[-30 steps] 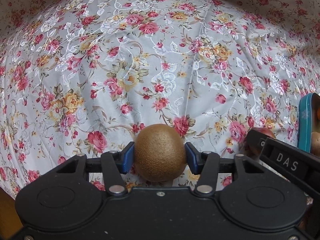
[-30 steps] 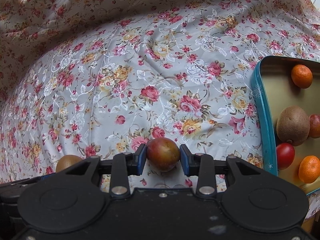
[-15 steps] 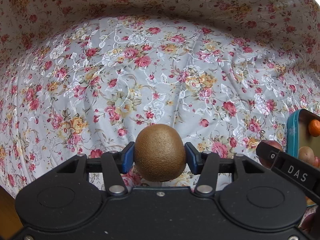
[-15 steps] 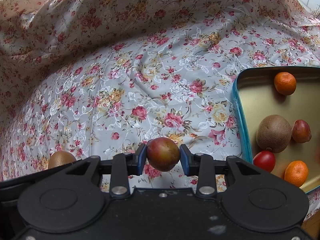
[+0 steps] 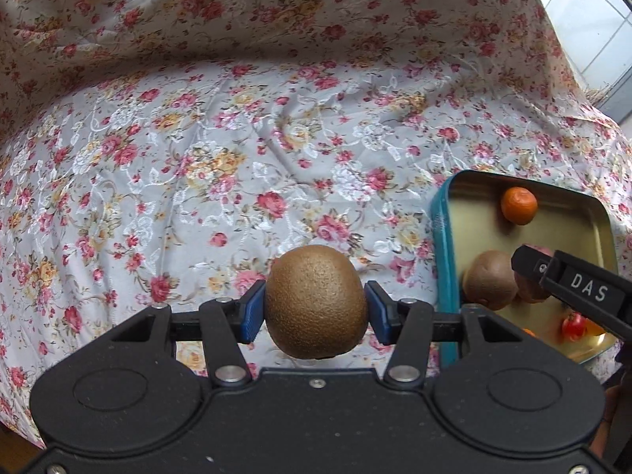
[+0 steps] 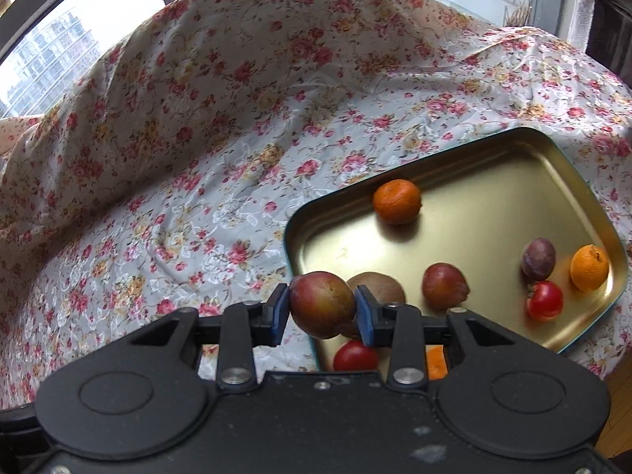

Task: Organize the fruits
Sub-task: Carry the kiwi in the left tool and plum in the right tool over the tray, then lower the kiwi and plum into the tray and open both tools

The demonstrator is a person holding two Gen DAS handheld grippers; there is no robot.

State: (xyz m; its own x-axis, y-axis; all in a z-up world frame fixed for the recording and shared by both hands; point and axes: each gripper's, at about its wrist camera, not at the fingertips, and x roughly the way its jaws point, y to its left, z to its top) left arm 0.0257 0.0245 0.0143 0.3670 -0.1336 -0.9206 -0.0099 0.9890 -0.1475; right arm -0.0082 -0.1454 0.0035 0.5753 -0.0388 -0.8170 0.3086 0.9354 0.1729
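Two grippers each hold one fruit. On the left gripper [image 5: 315, 311], the blue pads [image 5: 250, 311] press on both sides of a big, brown, fuzzy, egg-shaped kiwi [image 5: 316, 302], so its fingers are closed on the kiwi. On the right gripper [image 6: 322, 306], the blue pads [image 6: 279, 308] squeeze a round red-and-yellow plum [image 6: 322, 303] the same way. Both fruits hang in the air above the flowery white cloth [image 5: 197, 181]. The kiwi is near the tray's left side but not over it yet. The plum is right at the tray's near left corner, just about over its rim. Further out sits the shiny gold metal tray with a blue rim [image 6: 584, 197]. It already holds a small orange mandarin [image 6: 397, 201], another brown kiwi [image 6: 379, 284], a red plum [image 6: 444, 285], a dark purple plum [image 6: 538, 258], a second orange mandarin [image 6: 589, 268] and a red tomato [image 6: 544, 300]. Another red tomato [image 6: 355, 355] peeks out under the right gripper. What could go wrong? I think round fruit could roll. If the plum drops from too high, it may bounce, bump the others or roll off the tray. If it is let go too soon, it may hit the rim and land on the cloth. The two grippers are close together, so they could knock into each other too.
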